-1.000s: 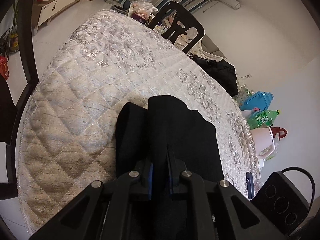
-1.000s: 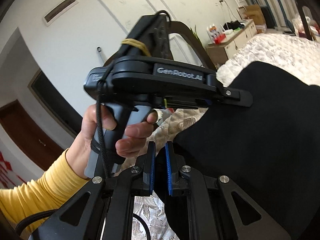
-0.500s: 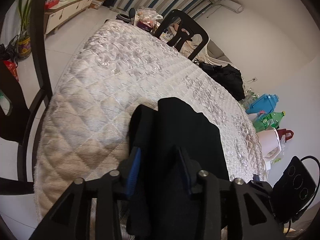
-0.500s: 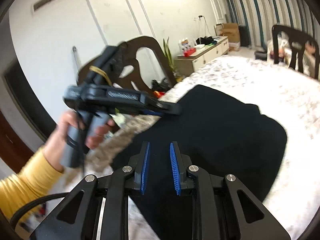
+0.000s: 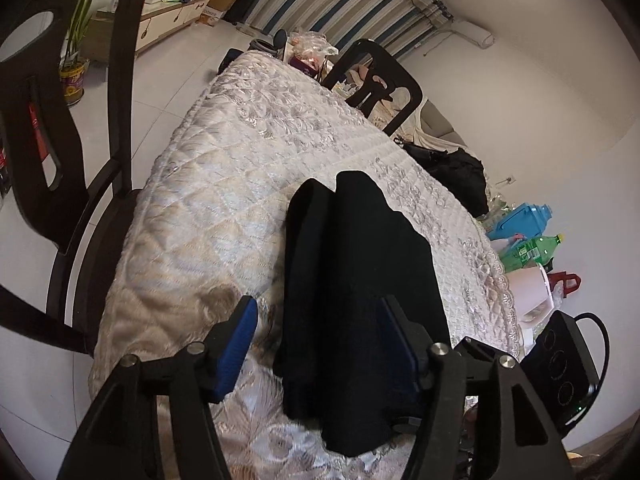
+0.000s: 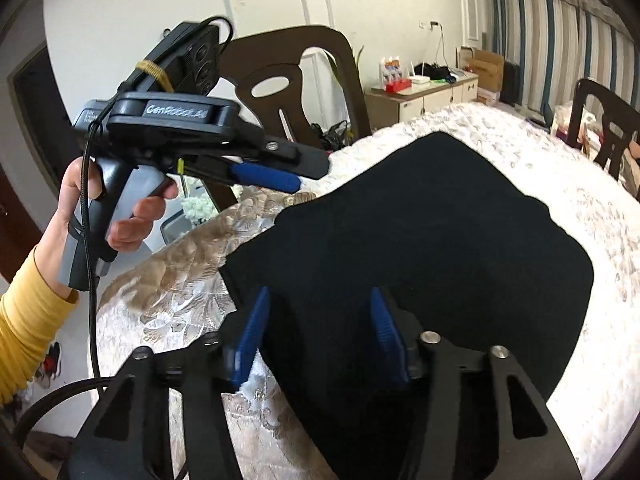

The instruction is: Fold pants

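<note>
Both grippers are opening, pads clear of the cloth: left gripper (image 5: 320, 344), right gripper (image 6: 320, 332). Black pants (image 5: 360, 280) lie folded at lower centre on the quilted table (image 5: 240, 168). Soft, limp, probably light; best pinched at a folded edge.

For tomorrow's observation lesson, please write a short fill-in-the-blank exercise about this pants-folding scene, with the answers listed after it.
1. The folded pants are ____ in colour.
2. The pants lie on a quilted ____.
3. The pads on the right gripper are ____ in colour.
4. The hand holding the left gripper comes out of a ____ sleeve.

Missing words: black; tablecloth; blue; yellow
</note>
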